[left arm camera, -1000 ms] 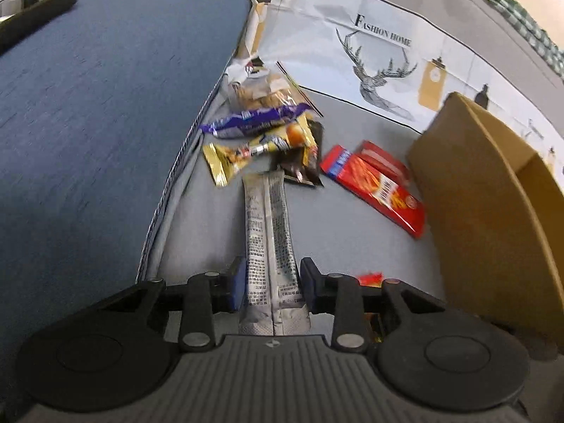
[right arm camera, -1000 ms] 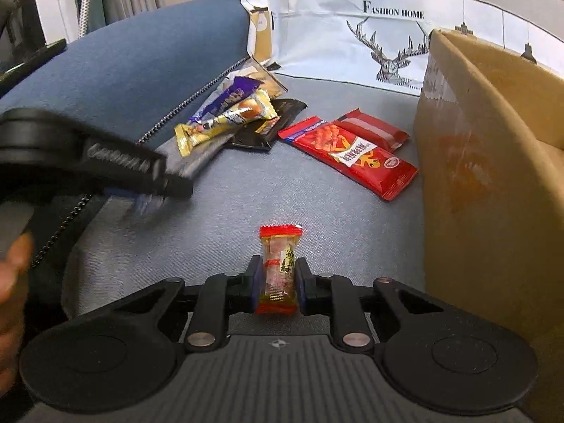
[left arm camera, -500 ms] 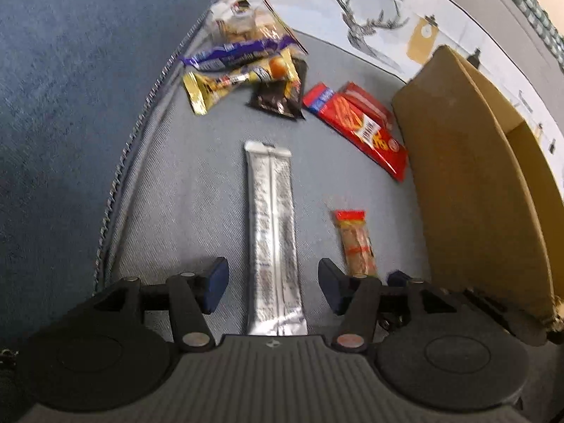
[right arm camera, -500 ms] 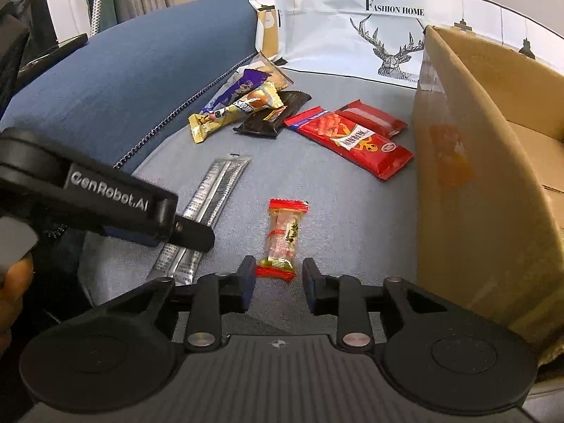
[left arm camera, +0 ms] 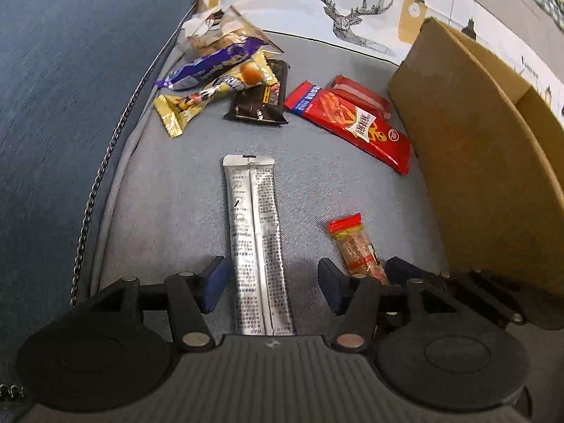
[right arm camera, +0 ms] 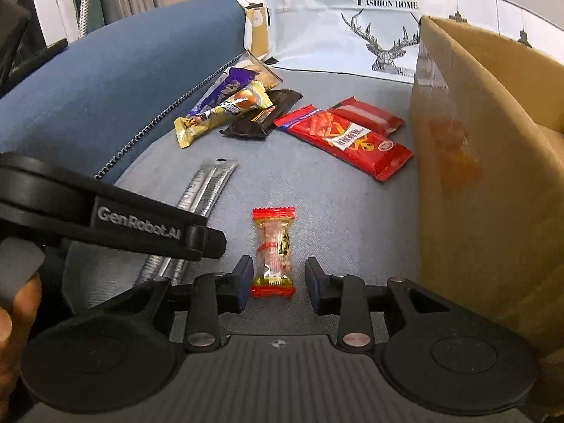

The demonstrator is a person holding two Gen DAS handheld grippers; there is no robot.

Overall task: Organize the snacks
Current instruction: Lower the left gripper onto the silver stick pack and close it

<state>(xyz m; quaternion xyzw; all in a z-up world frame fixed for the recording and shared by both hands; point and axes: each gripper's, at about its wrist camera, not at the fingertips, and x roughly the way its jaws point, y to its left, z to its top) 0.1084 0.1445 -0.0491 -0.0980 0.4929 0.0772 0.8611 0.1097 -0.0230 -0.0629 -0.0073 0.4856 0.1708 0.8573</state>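
Counting the snacks on the grey cushion (left arm camera: 169, 190), you have eight: one silver stick sachet (left arm camera: 256, 246), one small red-ended candy (right arm camera: 273, 252), two red packets (left arm camera: 349, 123) and a heap of four wrappers (left arm camera: 225, 77). Your left gripper (left arm camera: 269, 290) has just been opening, its jaws released either side of the sachet. Your right gripper (right arm camera: 278, 283) stands likewise released around the candy, with the cardboard box (right arm camera: 493, 176) close on its right.

Grey cushion (left arm camera: 176, 211) carries snack packets (left arm camera: 253, 243) and cardboard box (left arm camera: 469, 162).
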